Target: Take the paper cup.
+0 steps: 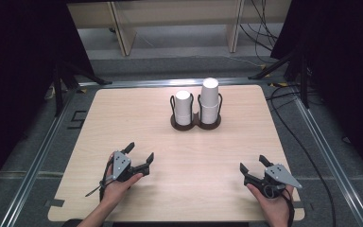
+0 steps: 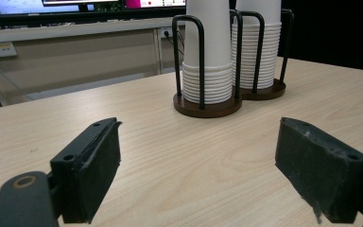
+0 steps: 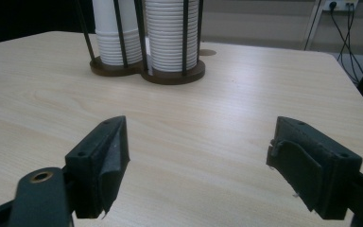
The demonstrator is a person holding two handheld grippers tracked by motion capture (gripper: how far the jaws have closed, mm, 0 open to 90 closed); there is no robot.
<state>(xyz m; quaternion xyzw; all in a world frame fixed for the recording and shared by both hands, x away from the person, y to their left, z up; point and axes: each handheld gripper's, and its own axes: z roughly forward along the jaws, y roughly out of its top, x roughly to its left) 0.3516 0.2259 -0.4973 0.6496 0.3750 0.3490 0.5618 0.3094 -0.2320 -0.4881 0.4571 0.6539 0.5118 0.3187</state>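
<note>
Two stacks of white paper cups stand upside down in a dark wire cup holder (image 1: pixel 196 124) at the back middle of the wooden table; the right stack (image 1: pixel 210 97) is taller than the left stack (image 1: pixel 183 106). Near the front left, my left gripper (image 1: pixel 140 156) is open and holds nothing. At the front right my right gripper (image 1: pixel 252 163) is likewise open and bare. In the left gripper view the holder (image 2: pixel 208 105) is ahead beyond the spread jaws. In the right gripper view the cup stacks (image 3: pixel 170 35) stand ahead, up and to the left.
The light wooden table (image 1: pixel 123 118) has rounded corners and metal rails beside it. Behind it are wooden furniture legs (image 1: pixel 123 28) and loose cables (image 1: pixel 283 94) on the grey floor. Dark curtains hang on both sides.
</note>
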